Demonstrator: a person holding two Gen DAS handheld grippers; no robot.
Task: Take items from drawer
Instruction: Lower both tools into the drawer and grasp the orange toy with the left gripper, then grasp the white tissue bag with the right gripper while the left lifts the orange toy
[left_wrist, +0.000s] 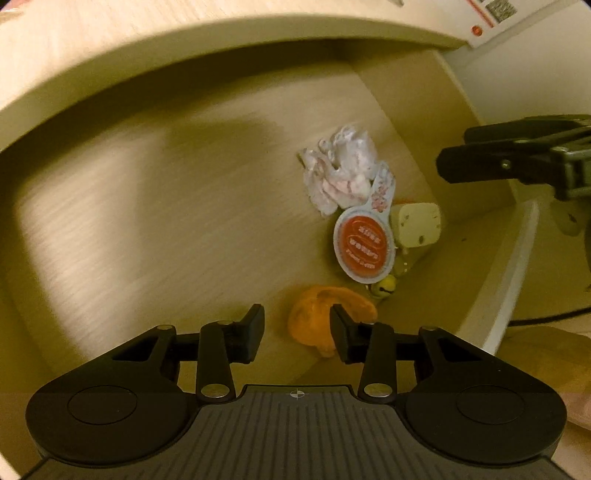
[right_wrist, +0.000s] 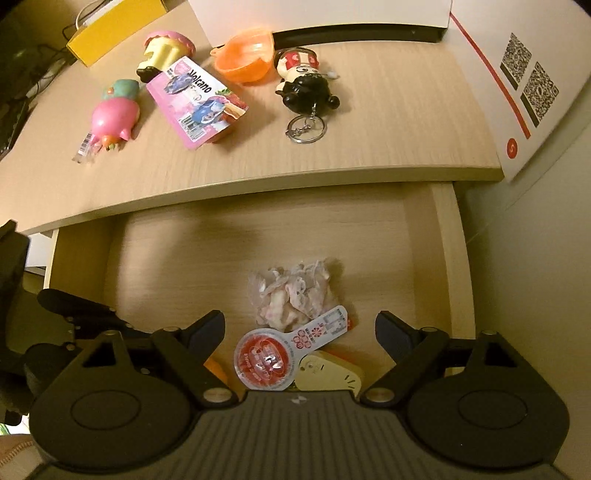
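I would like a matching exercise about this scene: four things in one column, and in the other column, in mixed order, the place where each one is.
Things:
1. keychain figure
2. crumpled plastic bag
3. orange bowl
4. red-lidded cup

Places:
A. in the drawer, nearest the right gripper, between its open fingers
B. on the desk top, against the white box
C. in the drawer, just beyond the cup
D. on the desk top, ring toward the drawer

Pairs: 1-D, 2-C, 3-B, 4-A

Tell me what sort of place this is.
Probably a home or office desk: a light wood desktop over an open drawer, small toys like a keychain figure, and cables at the back.
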